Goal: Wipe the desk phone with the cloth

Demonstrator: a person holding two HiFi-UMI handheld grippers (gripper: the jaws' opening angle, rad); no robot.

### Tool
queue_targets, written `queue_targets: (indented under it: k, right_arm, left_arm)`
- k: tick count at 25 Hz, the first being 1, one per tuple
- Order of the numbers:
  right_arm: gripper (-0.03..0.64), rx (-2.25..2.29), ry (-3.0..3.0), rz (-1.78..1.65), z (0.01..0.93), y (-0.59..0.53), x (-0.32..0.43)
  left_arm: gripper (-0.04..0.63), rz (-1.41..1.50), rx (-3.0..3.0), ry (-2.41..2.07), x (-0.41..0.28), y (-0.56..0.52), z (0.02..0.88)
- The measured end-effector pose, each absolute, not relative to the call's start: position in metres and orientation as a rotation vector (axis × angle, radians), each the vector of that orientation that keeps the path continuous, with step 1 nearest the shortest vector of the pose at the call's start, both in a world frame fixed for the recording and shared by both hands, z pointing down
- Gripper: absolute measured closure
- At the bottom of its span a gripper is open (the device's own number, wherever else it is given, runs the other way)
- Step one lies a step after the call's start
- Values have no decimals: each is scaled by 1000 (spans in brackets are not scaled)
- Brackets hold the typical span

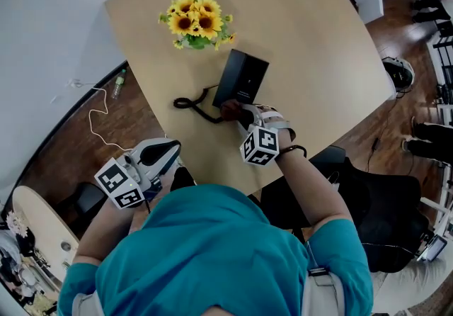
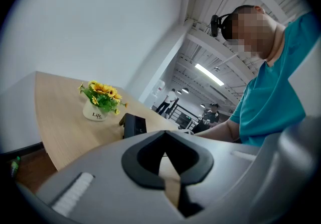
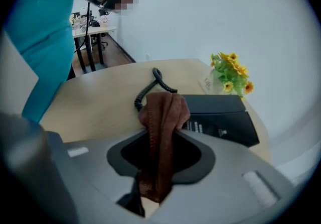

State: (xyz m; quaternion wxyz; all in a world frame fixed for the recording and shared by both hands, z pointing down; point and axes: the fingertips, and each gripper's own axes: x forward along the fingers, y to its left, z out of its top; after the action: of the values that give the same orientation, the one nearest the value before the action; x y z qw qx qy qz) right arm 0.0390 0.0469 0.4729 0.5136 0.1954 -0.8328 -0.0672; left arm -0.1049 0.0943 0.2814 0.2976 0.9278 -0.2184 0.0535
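- While the right gripper [image 1: 239, 113] clamps the brown cloth [image 3: 161, 132] between its jaws, the cloth's free end meets the near corner of the black desk phone [image 1: 242, 79], at that gripper's 12 o'clock.
- The left gripper [image 1: 170, 150], at the phone's 8 o'clock by the table [image 1: 311, 38] edge, has its jaws pressed together on nothing.
- The sunflower pot [image 2: 95, 112], at the phone's 11 o'clock, reads "Life".
- The phone's white print is illegible.

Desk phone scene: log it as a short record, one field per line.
Surface: wooden table
Phone: black desk phone, with its coiled cord lying to its left in the head view
Cloth: brown cloth, at the phone's near edge
Right gripper: shut on the cloth
Left gripper: off the table's edge, jaws together, holding nothing
Other: sunflowers in a pot beyond the phone
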Motion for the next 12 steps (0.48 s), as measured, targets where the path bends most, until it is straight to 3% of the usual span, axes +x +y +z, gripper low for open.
queue_targets:
  k: [12]
  right_arm:
    - [500, 765, -2000, -176, 404, -92, 72]
  left_arm:
    - [591, 131, 2488, -622, -115, 90, 276]
